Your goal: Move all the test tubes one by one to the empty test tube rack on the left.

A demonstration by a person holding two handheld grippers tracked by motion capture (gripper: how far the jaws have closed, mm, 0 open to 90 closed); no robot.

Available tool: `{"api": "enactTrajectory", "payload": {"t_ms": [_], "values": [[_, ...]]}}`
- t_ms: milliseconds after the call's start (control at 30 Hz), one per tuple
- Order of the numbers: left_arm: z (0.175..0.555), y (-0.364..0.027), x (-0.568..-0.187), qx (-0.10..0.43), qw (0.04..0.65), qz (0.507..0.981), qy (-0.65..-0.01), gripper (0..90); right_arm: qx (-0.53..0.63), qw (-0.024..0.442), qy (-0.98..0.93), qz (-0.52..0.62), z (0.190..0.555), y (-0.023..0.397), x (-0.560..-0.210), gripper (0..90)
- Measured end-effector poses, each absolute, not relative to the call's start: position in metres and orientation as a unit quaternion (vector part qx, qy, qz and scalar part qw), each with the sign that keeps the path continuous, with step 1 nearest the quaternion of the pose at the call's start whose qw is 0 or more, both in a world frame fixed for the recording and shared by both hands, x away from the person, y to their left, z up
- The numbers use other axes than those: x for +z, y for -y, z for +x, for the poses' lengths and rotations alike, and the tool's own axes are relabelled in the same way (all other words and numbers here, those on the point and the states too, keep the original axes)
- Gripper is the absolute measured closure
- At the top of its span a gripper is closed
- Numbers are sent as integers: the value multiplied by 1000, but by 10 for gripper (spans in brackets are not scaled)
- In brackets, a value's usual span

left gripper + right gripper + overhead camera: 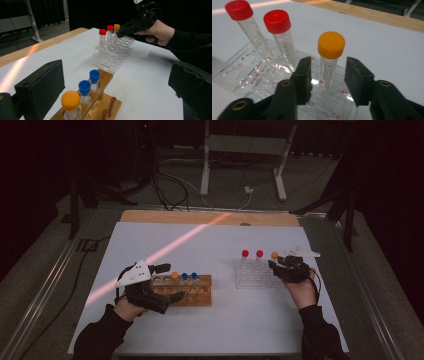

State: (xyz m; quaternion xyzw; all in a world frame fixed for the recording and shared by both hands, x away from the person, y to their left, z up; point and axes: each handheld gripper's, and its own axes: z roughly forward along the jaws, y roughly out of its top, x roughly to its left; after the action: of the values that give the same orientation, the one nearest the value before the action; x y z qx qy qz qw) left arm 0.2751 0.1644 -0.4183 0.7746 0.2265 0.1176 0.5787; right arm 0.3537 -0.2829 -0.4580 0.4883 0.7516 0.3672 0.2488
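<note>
A clear plastic rack (255,277) holds two red-capped tubes (245,253) and an orange-capped tube (331,45), all upright. My right gripper (328,75) stands open around the orange-capped tube, one jaw on each side below the cap, with a gap showing on both sides. A wooden rack (197,295) at the left carries an orange-capped tube (70,100) and two blue-capped tubes (84,87) in a row. My left gripper (117,75) is open wide, its jaws astride the wooden rack's near end, touching no tube.
Both racks rest on a white sheet (210,330) over a table with a wooden far edge (200,216). Cables (165,190) and a metal stand (240,165) lie on the floor beyond. There is bare sheet between the racks and along the front.
</note>
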Motion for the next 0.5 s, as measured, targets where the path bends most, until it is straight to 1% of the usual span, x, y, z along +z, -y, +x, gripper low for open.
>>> {"api": "enactTrajectory", "payload": {"t_ms": [33,100,300,500], "values": [[275,-164,-419,115,579,775,-227,13,367,246,-751,490,354,282,-458,601],[275,-164,-419,114,579,774,-228,13,364,244,-752,492,356,282,-459,646],[275,-165,-418,116,580,774,-227,13,361,241,-757,488,358,280,-460,733],[275,-165,-418,114,580,774,-227,13,363,245,-755,488,357,280,-459,750]]}}
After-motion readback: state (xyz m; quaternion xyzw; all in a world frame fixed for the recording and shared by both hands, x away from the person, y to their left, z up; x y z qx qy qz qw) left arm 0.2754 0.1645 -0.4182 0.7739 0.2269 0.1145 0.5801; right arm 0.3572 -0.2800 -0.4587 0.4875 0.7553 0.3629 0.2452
